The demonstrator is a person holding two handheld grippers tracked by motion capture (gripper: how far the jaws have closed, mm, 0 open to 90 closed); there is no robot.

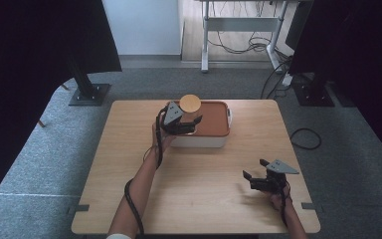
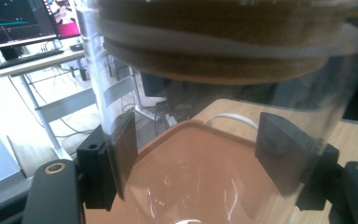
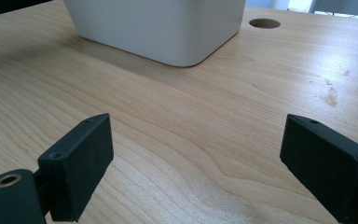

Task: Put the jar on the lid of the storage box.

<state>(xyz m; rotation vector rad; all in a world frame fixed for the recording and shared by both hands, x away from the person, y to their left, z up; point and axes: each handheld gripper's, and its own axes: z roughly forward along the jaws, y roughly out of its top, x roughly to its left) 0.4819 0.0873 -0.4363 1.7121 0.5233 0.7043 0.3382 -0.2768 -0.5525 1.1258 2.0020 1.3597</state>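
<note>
A clear jar [image 1: 190, 103] with a round cork lid hangs over the left end of a white box [image 1: 199, 141] that has an orange lid [image 1: 214, 119]. My left gripper [image 1: 191, 122] is shut on the jar. In the left gripper view both black pads [image 2: 121, 149] press the jar's glass wall [image 2: 214, 93], and the orange lid [image 2: 191, 163] lies below, seen through the glass. My right gripper [image 1: 255, 168] rests low over the table's front right, open, with bare wood between its jaws [image 3: 200, 158]. The white box [image 3: 158, 23] stands ahead of it.
The wooden table [image 1: 204, 209] has a round cable hole [image 3: 265, 23] past the box. Black stand bases [image 1: 89, 93] sit on grey carpet behind the table. A desk with trailing cables [image 1: 238, 45] stands at the back, and a monitor [image 2: 14, 18] is lit.
</note>
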